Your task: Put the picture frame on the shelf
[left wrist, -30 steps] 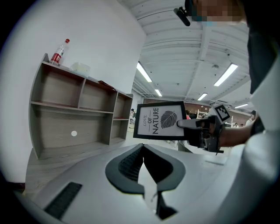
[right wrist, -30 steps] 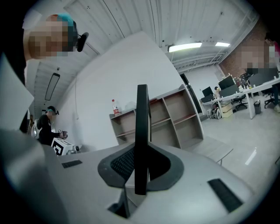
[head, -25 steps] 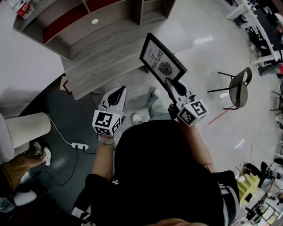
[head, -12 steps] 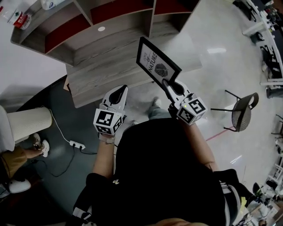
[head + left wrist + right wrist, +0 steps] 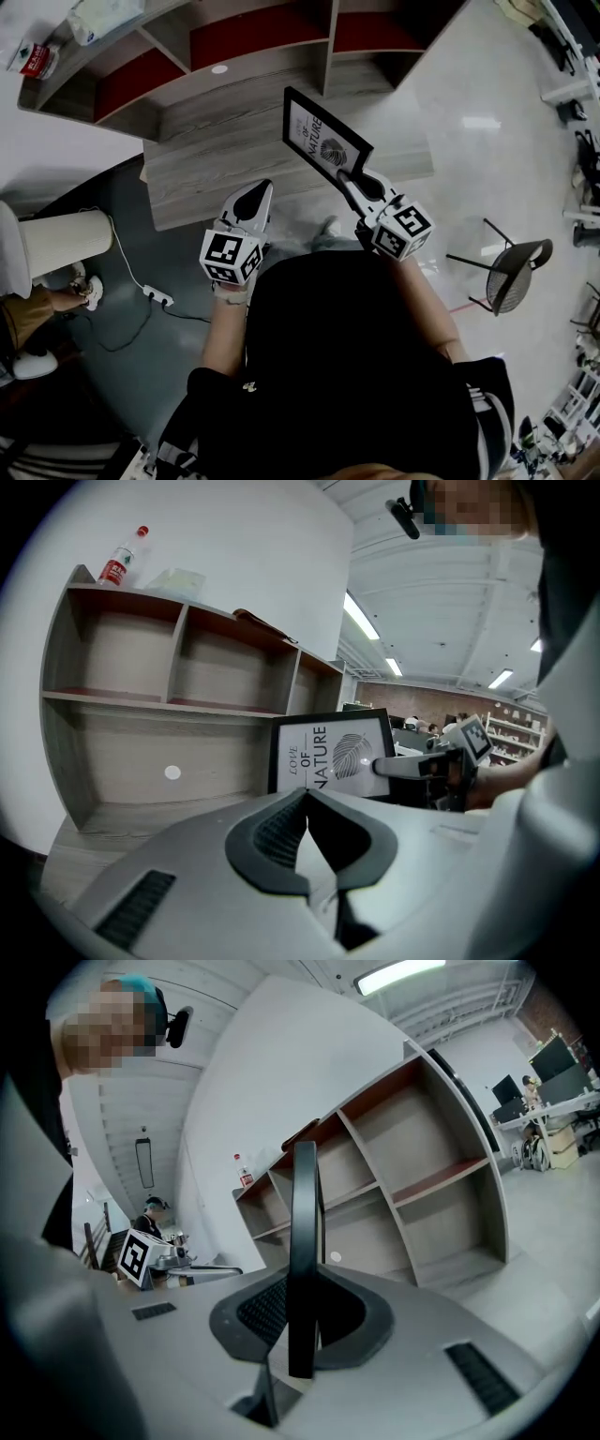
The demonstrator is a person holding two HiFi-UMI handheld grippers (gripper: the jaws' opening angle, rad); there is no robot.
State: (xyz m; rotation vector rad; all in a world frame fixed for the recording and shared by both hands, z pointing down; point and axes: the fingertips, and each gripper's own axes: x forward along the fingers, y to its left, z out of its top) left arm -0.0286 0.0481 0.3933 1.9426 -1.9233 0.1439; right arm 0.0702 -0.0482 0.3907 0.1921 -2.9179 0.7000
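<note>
My right hand-held gripper (image 5: 352,180) clamps the black-framed leaf-print picture frame (image 5: 322,139) by its edge, in the air before the grey wooden shelf (image 5: 234,103). My left hand-held gripper (image 5: 253,192) is closed, empty. Carrying step, I judge: next, reach forward and stand it upright inside.

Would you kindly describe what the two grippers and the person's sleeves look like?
Both the left gripper and the right gripper have white, tapering shells with dark grey ribbed pads. Each carries a cube with black-and-white square markers. The person wears a black short-sleeved top with white stripes at the sleeves.
</note>
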